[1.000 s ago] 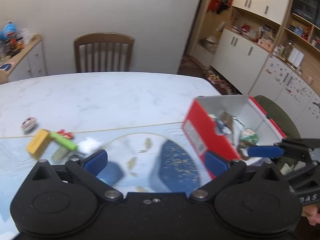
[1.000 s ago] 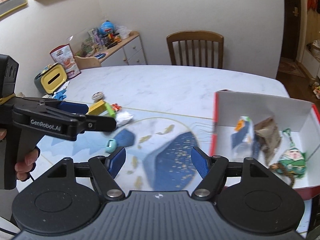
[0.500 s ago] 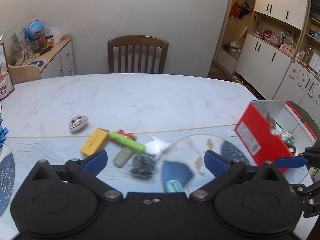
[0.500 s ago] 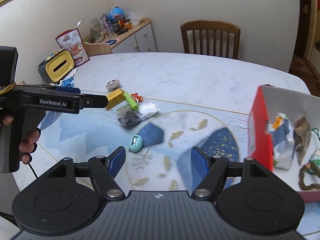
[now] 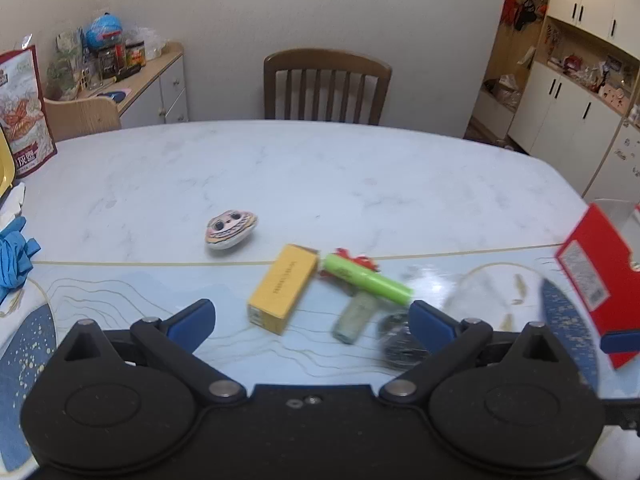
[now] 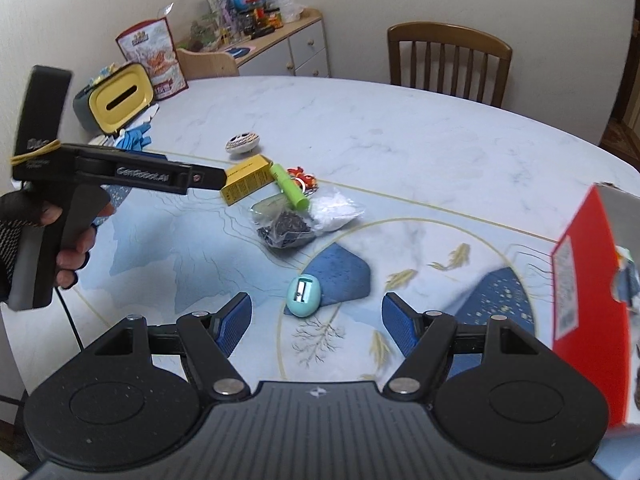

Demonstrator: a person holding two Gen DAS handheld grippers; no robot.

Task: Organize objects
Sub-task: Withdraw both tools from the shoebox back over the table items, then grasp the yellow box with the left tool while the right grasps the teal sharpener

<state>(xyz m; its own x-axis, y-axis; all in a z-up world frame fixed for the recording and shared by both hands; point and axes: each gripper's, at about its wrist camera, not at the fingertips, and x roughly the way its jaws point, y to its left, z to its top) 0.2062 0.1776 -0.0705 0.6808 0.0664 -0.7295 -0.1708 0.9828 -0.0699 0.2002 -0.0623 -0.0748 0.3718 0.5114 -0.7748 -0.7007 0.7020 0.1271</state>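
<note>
Right wrist view shows a white marble table with a blue-patterned mat, a wooden chair behind, and both the left gripper and right gripper spread wide, empty.

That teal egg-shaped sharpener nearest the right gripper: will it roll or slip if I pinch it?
Probably. The teal sharpener looks rounded and smooth, so flat pads may squeeze it out. It lies alone on the mat, so a nudge could roll it. It looks like rigid plastic, likely light.
</note>
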